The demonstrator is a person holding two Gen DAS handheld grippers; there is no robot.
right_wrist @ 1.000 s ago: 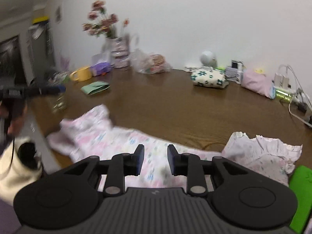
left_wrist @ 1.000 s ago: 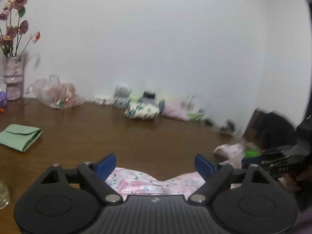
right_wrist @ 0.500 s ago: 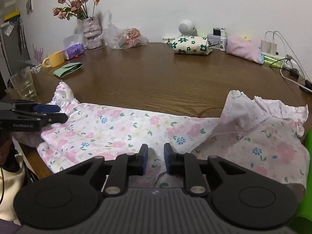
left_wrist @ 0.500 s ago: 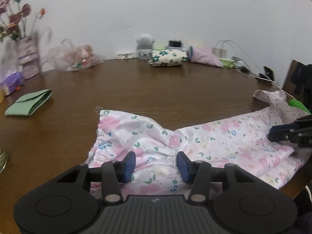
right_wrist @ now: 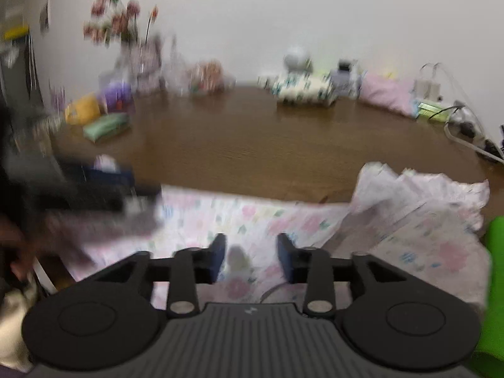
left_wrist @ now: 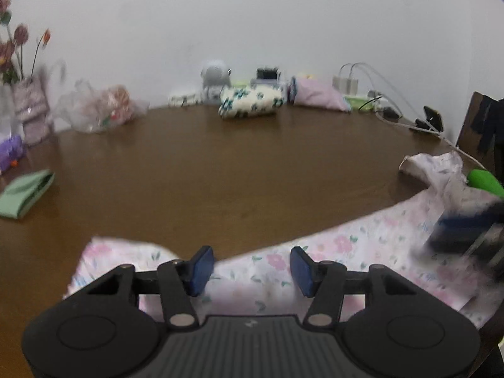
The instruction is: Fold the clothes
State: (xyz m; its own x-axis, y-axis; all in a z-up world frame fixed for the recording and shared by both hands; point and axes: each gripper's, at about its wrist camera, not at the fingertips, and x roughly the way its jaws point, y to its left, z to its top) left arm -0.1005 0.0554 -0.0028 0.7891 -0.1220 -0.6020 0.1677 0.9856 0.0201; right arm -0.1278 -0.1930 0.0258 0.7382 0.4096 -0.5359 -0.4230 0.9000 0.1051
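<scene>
Floral garment (left_wrist: pixel 330 261), pink-and-white print, lies spread along the near edge of the wooden table (left_wrist: pixel 220 173), directly under and ahead of both grippers; its ruffled end (right_wrist: pixel 419 195) is bunched up ahead-right of the right gripper. Thin, light, floppy cloth: judged to sag and slide easily on the smooth wood, not fragile. Best hold looks like a hem or corner pinch, one gripper toward each end, so the fold line stays straight.

Left gripper (left_wrist: pixel 250 267): jaws opening, fabric beneath them but pads not pressing it, so released. Right gripper (right_wrist: pixel 252 258): jaws opening too, cloth below the gap, nothing pinched; view is motion-blurred.

Versus half a second ago: the right jaws were nearly closed over the cloth and now stand clearly apart. The left jaws are a bit wider, and the garment's far edge sits closer to the left fingertips, with less cloth showing ahead of them. Both views are blurrier.

Further out: green folded cloth (left_wrist: pixel 25 193) far ahead-left, floral pouch (left_wrist: pixel 249 102) at the table's back.
</scene>
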